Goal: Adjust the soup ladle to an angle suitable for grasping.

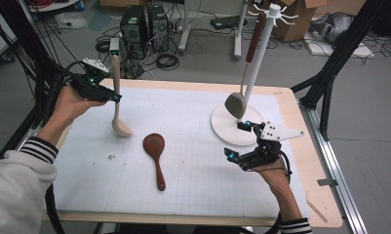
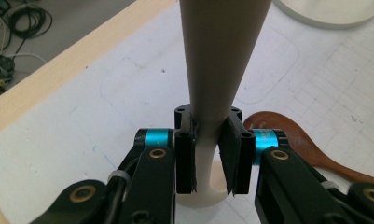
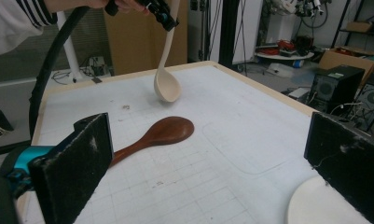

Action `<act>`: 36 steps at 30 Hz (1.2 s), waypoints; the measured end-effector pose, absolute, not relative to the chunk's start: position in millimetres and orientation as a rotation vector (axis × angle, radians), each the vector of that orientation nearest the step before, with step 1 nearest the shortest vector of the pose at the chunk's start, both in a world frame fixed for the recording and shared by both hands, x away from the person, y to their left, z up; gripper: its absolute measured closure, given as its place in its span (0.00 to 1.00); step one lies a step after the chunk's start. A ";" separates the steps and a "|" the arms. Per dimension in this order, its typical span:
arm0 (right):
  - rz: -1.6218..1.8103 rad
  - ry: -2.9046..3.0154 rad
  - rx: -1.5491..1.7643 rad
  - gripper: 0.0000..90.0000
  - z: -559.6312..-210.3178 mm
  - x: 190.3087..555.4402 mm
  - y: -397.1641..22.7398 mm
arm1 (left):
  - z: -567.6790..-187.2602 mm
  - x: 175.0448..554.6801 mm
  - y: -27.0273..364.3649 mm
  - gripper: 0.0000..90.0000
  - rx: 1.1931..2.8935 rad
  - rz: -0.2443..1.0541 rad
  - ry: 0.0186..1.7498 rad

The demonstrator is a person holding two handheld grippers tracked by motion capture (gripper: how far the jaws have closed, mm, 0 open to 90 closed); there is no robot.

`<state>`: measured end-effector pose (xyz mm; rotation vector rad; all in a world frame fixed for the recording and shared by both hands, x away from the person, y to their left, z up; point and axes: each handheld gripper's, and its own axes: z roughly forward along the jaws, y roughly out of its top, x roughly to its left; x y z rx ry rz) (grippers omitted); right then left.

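Pale ladle (image 1: 116, 92) lifted upright off the counter (image 1: 193, 146)
Clamped mid-handle in left gripper (image 1: 116, 97); right gripper (image 1: 238, 141) gaping, empty. Probably light, stiff, smooth: best gripped at the handle's narrow part.

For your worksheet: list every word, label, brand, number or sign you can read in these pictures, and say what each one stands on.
None can be read. The cream ladle, the brown wooden spoon, the white rack and the table mat with its printed grid bear no lettering. The cardboard boxes on the floor behind are too blurred to tell.
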<state>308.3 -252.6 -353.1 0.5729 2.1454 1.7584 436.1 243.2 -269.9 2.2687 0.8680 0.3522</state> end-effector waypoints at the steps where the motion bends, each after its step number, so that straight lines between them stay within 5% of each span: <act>1: 1.759 2.145 0.570 0.00 -352.5 308.4 -252.0 | -269.3 435.2 242.9 0.85 2.266 0.354 0.856; 36: 1.807 2.109 0.460 0.00 -309.5 304.2 -234.5 | -257.4 412.0 242.6 0.85 1.968 0.309 0.524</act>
